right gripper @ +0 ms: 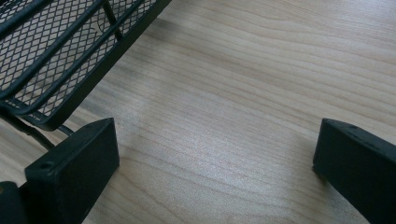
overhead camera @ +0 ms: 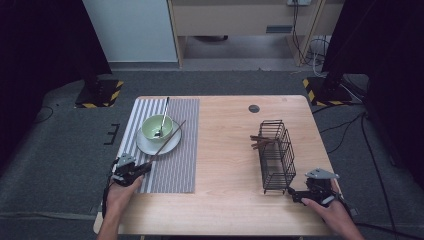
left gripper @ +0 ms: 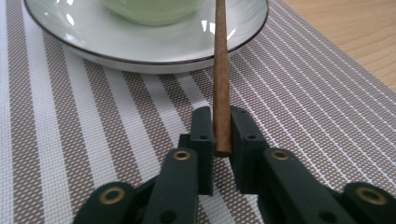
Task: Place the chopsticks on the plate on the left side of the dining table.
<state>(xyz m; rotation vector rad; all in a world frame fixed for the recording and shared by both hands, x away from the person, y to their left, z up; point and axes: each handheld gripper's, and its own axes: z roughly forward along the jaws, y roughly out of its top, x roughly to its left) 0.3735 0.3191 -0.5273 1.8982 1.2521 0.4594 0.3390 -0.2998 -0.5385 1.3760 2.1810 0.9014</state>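
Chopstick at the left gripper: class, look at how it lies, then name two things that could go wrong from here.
The left gripper has only the very end of the chopstick between its pads, so it may pivot or slip out if lifted. Its far part rests across the plate by the green bowl, so a swing could nudge the bowl or its spoon.

Black wire basket (overhead camera: 276,155) right on table (overhead camera: 225,150); spoon (overhead camera: 163,117) in bowl (overhead camera: 157,127).
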